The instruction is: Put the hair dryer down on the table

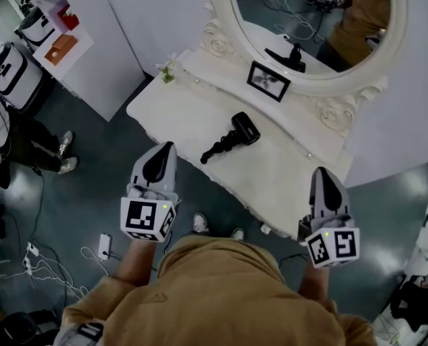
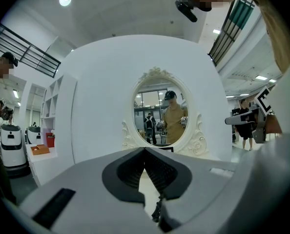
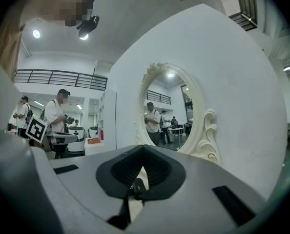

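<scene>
While hair dryer [image 1: 230, 140] lies on table [image 1: 171, 107], apart | left claw [image 1: 168, 146] closed | right claw [image 1: 319, 171] closed

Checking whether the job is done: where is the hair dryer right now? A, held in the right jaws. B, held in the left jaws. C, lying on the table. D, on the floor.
C: the hair dryer lies on the table below the mirror, clear of the left gripper and the right gripper, whose jaws are shut on nothing.

Matt, seemingly plastic hair dryer [image 1: 232, 138]
</scene>
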Available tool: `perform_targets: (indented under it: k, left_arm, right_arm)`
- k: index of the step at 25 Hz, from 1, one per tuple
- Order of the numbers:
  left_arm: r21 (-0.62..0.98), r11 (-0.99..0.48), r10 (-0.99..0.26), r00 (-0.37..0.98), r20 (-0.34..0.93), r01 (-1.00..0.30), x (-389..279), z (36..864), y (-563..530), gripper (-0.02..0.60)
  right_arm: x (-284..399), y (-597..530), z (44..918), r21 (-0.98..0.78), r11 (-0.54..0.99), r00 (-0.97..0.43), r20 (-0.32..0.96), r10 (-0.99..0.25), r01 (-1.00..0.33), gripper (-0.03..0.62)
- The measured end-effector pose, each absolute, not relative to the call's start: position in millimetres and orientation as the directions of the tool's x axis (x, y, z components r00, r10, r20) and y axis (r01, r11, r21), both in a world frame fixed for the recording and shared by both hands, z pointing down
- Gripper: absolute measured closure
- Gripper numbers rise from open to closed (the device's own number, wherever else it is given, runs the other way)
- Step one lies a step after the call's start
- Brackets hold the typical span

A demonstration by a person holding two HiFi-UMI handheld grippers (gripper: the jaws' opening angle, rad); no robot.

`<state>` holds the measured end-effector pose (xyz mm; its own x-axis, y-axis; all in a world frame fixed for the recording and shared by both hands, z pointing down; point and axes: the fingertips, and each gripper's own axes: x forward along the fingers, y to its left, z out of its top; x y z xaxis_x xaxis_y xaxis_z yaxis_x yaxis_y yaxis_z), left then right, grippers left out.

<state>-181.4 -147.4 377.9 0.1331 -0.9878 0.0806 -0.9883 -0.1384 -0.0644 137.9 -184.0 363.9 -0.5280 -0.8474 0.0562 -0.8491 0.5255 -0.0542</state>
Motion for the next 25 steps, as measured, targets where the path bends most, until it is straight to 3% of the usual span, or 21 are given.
perform_targets:
  k: [25]
  left_arm:
    - [-0.057, -0.121, -0.990, 0.117, 0.080, -0.991, -185, 378, -163, 0.578]
  right_arm:
    - [130, -206, 364, -0.042, 0.550, -0.552, 0.056, -0.832, -0.834, 0.592]
